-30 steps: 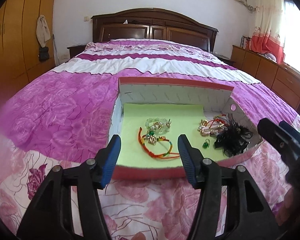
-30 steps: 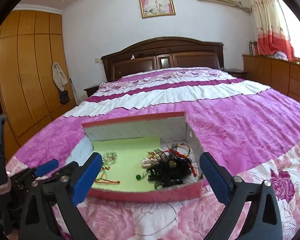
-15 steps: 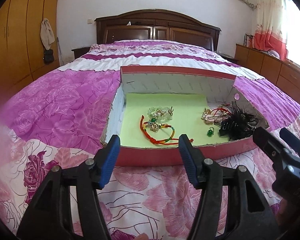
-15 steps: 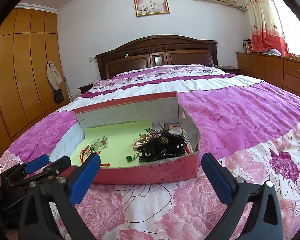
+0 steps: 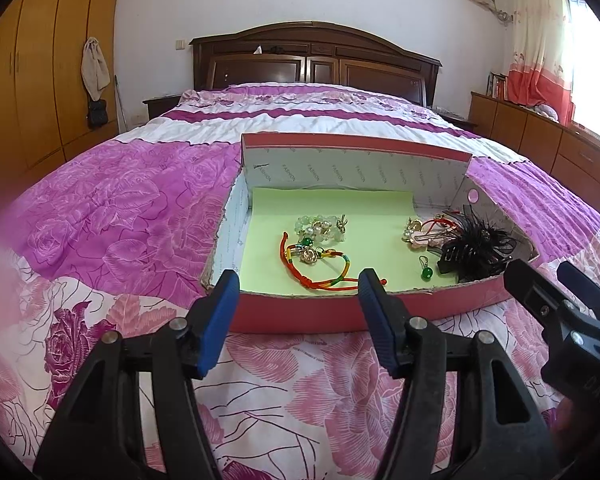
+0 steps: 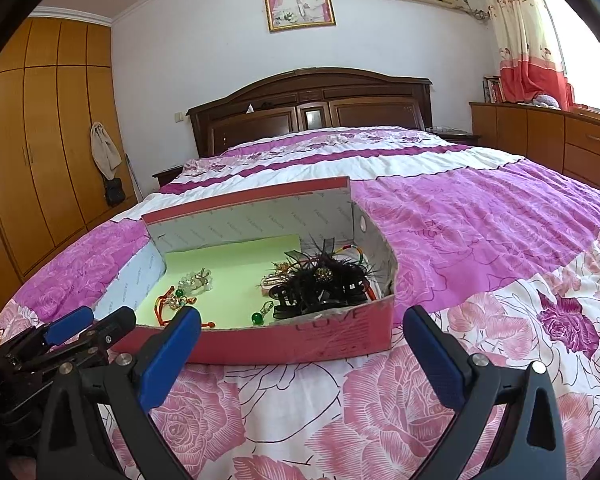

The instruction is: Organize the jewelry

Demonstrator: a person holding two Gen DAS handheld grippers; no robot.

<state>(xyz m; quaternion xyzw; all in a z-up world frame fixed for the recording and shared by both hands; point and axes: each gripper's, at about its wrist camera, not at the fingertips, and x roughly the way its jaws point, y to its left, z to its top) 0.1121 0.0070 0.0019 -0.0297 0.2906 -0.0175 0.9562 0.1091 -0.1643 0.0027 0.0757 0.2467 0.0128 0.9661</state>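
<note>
Both grippers, left and right, gape empty before the red box on the bed. Jewelry inside: bracelets left, black hairpiece pile right. Sorted or not: unclear.

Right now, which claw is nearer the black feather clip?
Right. The right claw faces the box's end holding the black feather clip; the left claw sits before the red cord bracelet.

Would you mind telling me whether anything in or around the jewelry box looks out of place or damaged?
The red box has rough, torn-looking top edges. Inside, the pieces at the right end lie in a tangle: a black feathered clip is piled on red cords and gold pieces. A green earring lies alone. Nothing has spilled onto the bed.
</note>
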